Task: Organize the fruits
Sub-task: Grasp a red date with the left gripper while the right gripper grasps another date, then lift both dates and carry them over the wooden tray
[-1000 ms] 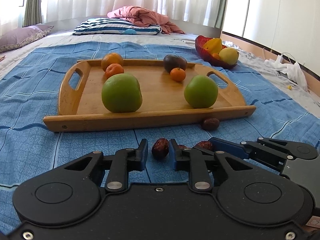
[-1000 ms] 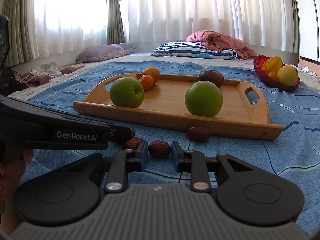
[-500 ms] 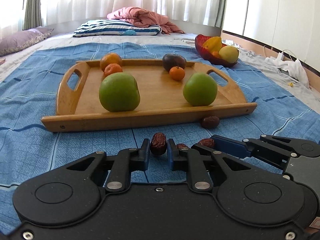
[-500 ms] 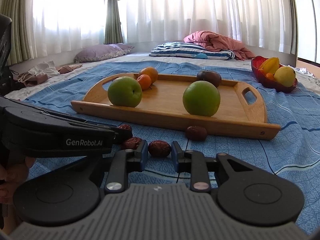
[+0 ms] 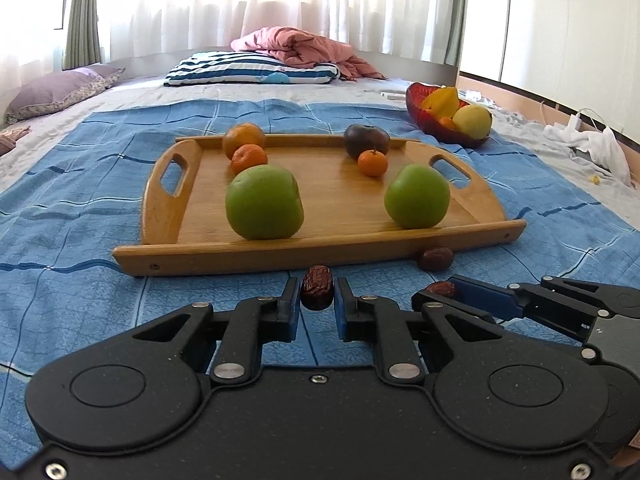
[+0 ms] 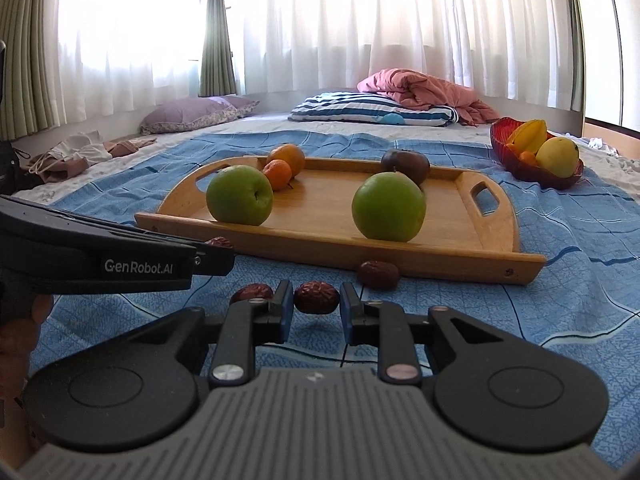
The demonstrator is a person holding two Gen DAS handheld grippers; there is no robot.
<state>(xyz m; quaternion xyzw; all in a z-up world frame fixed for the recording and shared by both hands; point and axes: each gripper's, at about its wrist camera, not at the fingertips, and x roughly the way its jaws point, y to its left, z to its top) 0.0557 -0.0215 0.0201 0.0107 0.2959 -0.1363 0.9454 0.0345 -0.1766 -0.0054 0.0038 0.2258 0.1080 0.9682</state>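
My left gripper is shut on a wrinkled dark red date, just in front of the wooden tray. My right gripper has its jaws closing tight on another date, the pads pressing its sides low over the blue blanket. On the tray stand two green apples, three oranges and a dark round fruit. One loose date lies against the tray's front edge, another beside my right gripper's left finger.
A red bowl with yellow and orange fruit stands at the back right of the blanket. Pillows and a pink quilt lie beyond the tray. A hand holds the left gripper at the right view's left edge.
Both pairs of jaws have narrowed onto their dates. In the right wrist view the left gripper with its date has shifted a little left and up.
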